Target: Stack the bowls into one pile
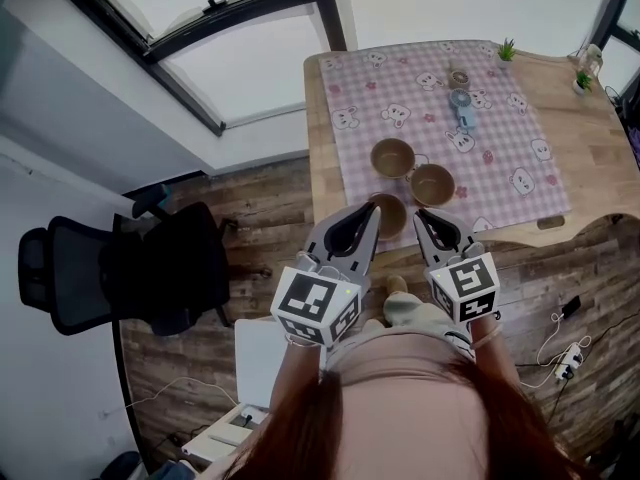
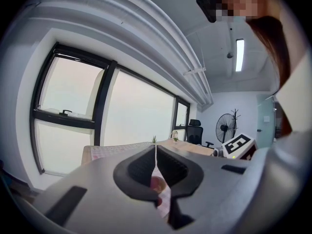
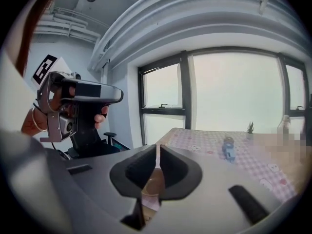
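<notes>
Three brown bowls stand apart on the pink checked cloth: a far one, a right one and a near one by the table's front edge. Both grippers hover in front of that edge. My left gripper is shut, its tip over the near bowl's left rim. To that bowl's right, my right gripper is shut too. In the left gripper view the jaws touch with nothing between them. In the right gripper view the jaws also meet, and a brown bowl shows below them.
A blue object and a round thing lie farther back on the cloth. Small plants stand at the wooden table's far edge. A black office chair stands on the floor to the left, and a power strip to the right.
</notes>
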Tool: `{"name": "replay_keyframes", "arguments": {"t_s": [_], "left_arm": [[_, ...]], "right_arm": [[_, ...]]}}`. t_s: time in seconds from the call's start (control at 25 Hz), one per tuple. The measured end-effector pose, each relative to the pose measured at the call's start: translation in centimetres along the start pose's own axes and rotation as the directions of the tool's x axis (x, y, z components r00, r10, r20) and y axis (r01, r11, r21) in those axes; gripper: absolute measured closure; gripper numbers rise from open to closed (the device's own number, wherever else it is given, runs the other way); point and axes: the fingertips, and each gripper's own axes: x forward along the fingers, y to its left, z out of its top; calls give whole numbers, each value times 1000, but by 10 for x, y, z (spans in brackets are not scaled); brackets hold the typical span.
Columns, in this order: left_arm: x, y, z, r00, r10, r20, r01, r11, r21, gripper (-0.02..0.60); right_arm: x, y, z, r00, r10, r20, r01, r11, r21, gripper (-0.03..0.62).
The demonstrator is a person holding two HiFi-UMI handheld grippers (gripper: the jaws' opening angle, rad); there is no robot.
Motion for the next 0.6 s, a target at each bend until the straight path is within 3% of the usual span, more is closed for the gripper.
{"name": "replay_keyframes", "arguments": {"t_s": [0.6], "left_arm": [[27,16,-10,999,30,-33,-31,999,-19,569]], "right_arm": [[48,-11,-34,990,67,-123,-71,997,-25,551]]}}
